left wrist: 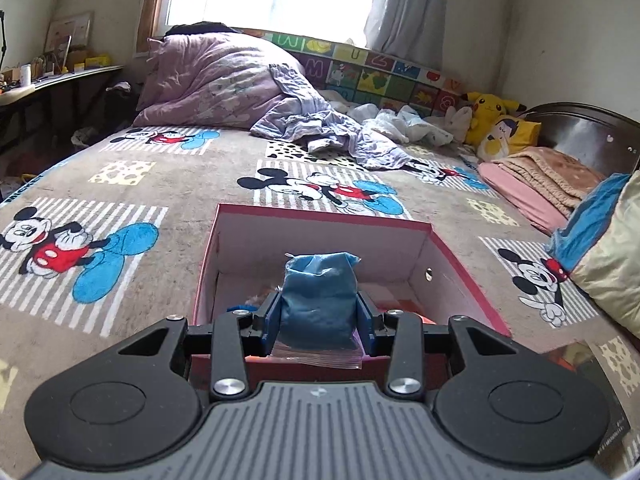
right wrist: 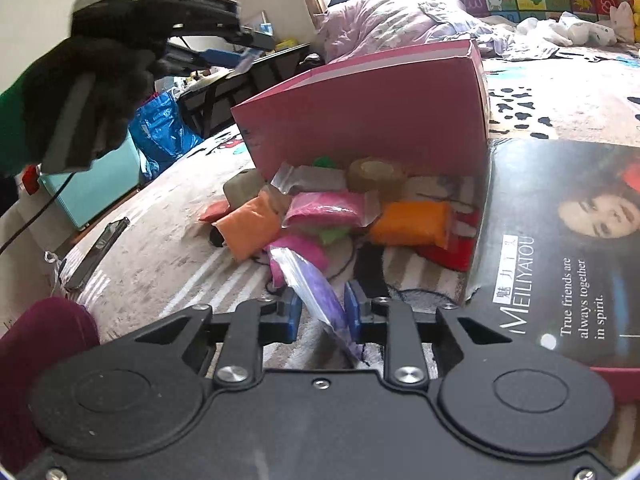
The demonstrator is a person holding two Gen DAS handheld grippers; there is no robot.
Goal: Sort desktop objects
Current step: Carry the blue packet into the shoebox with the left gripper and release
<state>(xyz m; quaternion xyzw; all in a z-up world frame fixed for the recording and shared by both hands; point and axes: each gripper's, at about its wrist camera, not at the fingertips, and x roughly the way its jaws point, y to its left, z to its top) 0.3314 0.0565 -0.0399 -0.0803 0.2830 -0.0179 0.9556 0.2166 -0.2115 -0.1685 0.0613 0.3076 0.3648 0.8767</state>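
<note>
Left wrist view: the left tool (left wrist: 320, 312) is closed partway on a blue bag (left wrist: 319, 296), a small clear plastic pouch packed with blue powder or clay, knotted at the top and standing upright between the blue pads. It hangs over the open pink box (left wrist: 460, 280), which sits on the cartoon-print bedspread (left wrist: 192, 184). Orange shapes lie on the box floor, though the bag hides most of them.

Right wrist view: the right tool (right wrist: 322, 316) is closed nearly all the way on a purple bag (right wrist: 320, 292), a thin, flat clear pouch with purple filling, tilted with its upper end leaning left. Just ahead, a pile of similar pouches lies on the bedspread against the pink box's outer wall: an orange bag (right wrist: 412, 224), a peach bag (right wrist: 250, 224), a pink bag (right wrist: 324, 210) and what may be a roll of tape (right wrist: 376, 174). A gloved hand (right wrist: 92, 92) holds the left tool at upper left.
</note>
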